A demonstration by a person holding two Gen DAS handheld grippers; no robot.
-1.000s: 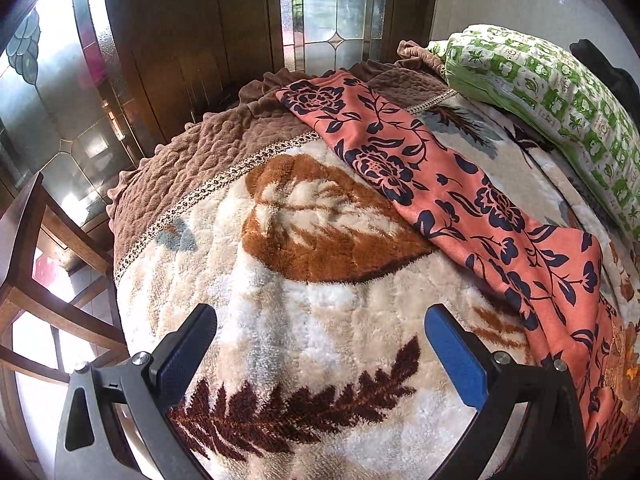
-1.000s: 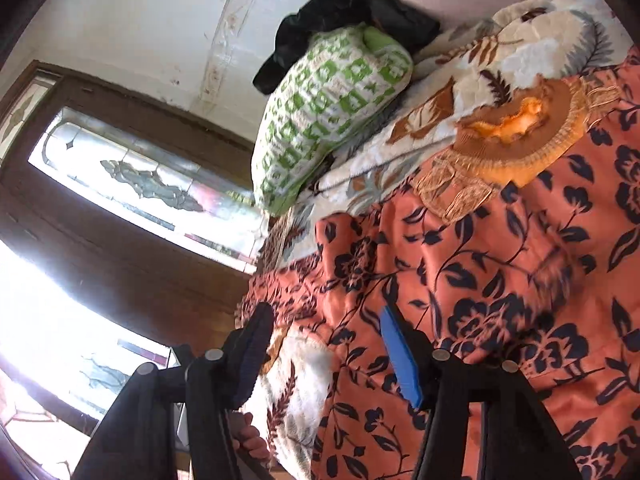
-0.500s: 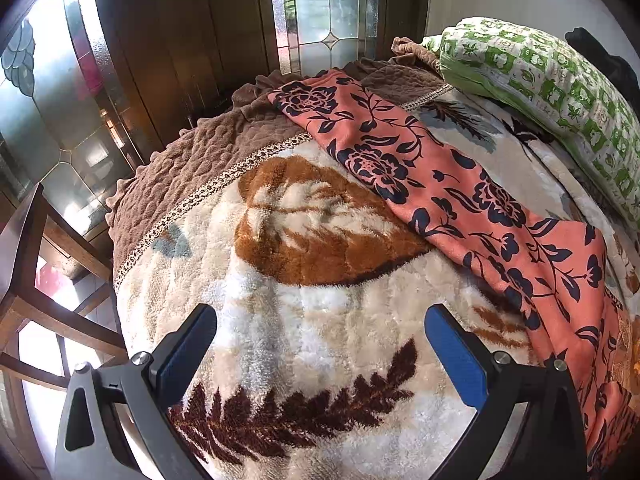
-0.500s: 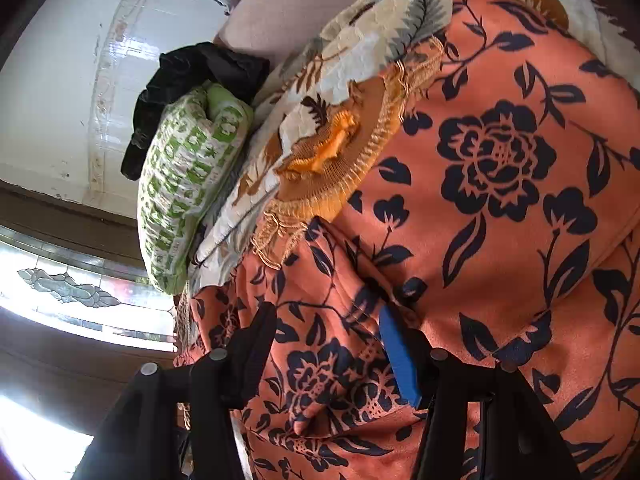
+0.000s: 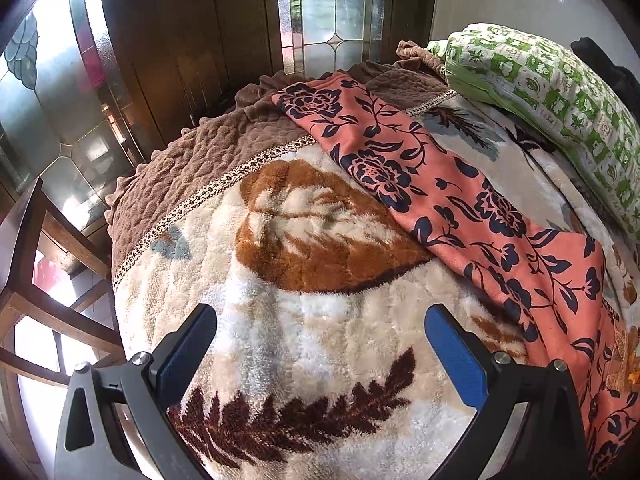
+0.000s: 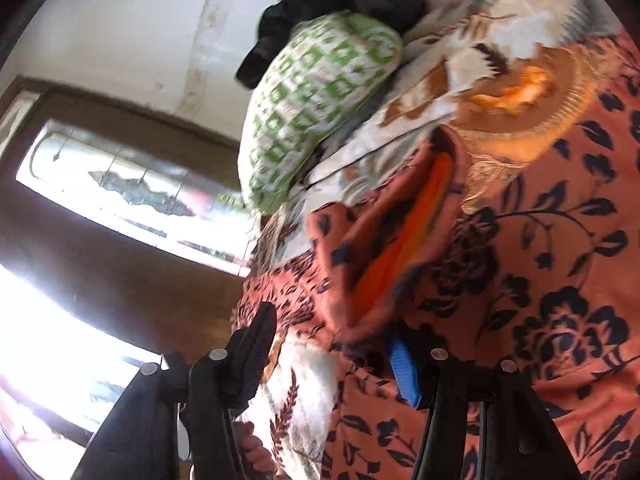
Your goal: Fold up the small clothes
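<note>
A salmon-orange garment with dark blue flowers (image 5: 452, 200) lies spread on a plush leaf-print blanket (image 5: 304, 248). In the left wrist view it runs from the far middle down to the right edge. My left gripper (image 5: 320, 344) is open and empty, above bare blanket to the left of the garment. In the right wrist view the garment (image 6: 540, 280) fills the right side, and its gold embroidered neckline (image 6: 520, 120) shows. A raised fold with bright orange lining (image 6: 392, 256) stands just ahead of my right gripper (image 6: 336, 348). Its jaws are apart, and the view is blurred.
A green and white patterned pillow (image 5: 552, 100) lies at the far right with a black cloth (image 6: 340, 8) behind it. A brown quilted cover (image 5: 200, 160) edges the bed. A wooden chair (image 5: 36, 280) stands at left. Wood doors with stained glass (image 5: 332, 12) stand behind.
The right gripper has swung back up, so the window and pillow show again, and a fold of the garment now stands raised ahead of it. The left gripper has barely moved.
</note>
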